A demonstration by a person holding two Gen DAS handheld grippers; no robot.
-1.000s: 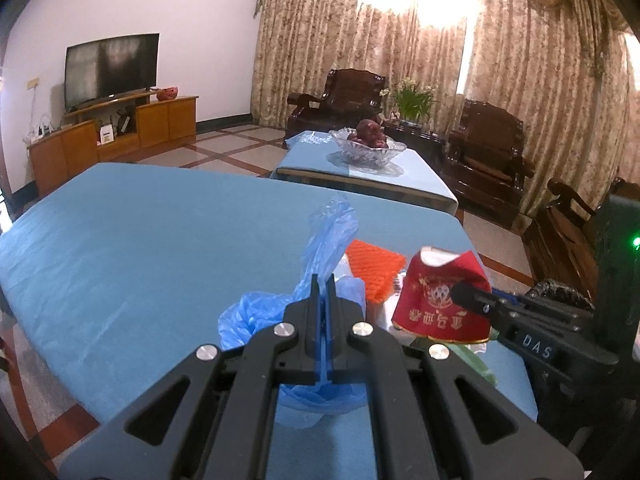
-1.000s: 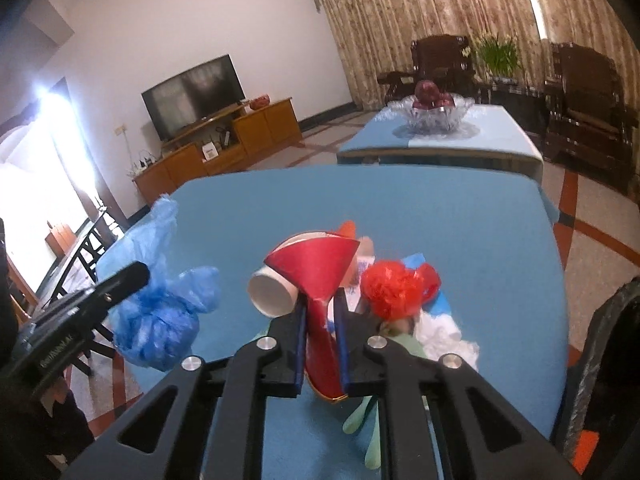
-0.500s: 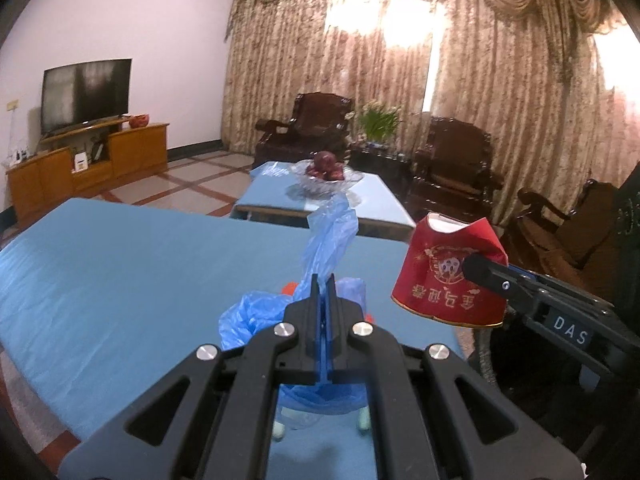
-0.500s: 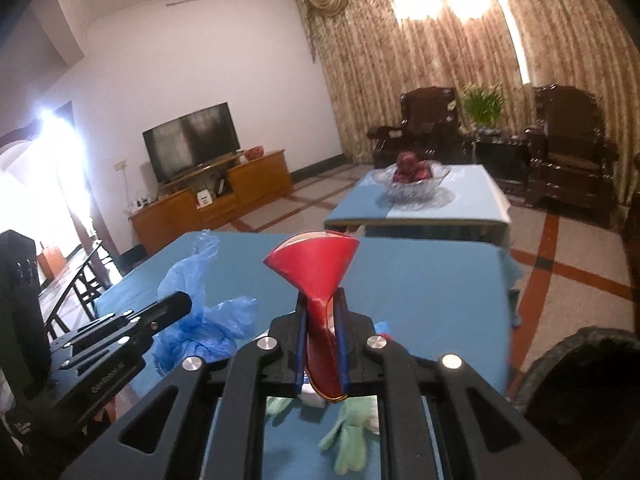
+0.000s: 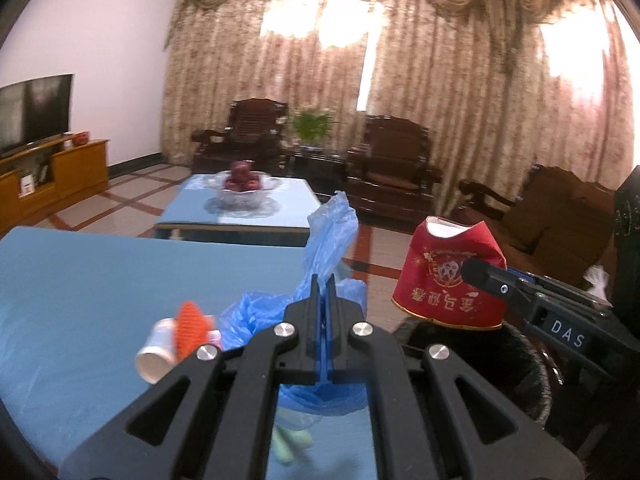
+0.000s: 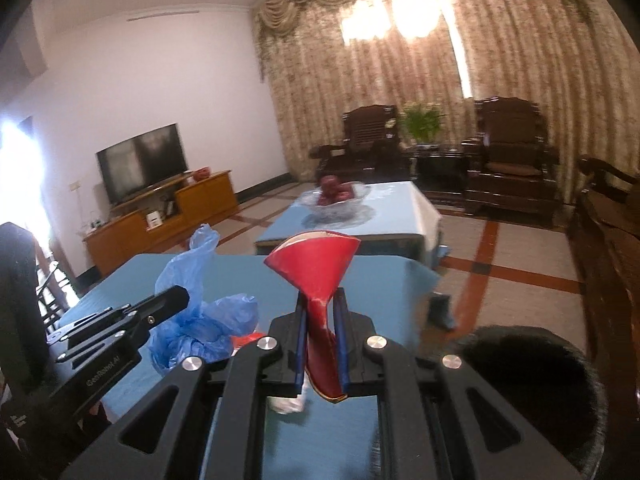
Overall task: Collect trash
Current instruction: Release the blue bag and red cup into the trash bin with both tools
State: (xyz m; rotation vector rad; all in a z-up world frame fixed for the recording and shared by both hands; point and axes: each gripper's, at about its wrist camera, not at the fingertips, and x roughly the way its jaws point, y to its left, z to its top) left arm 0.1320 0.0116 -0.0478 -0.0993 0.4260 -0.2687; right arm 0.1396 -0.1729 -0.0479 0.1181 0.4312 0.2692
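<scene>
Holding a crumpled blue plastic bag [image 5: 320, 240] pinched in my left gripper [image 5: 323, 284], I have my right gripper [image 6: 322, 300] clamped on a squashed red paper cup [image 6: 316, 264], both above the blue table [image 5: 100, 280] near a black bin [image 6: 532, 364].

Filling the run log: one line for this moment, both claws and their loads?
left claw: shut on blue plastic bag | right claw: shut on crushed red paper cup | black bin: beside table, nothing dropped yet

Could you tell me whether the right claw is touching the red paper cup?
Touching: the right wrist view shows the right claw pinching the red paper cup flat.
</scene>
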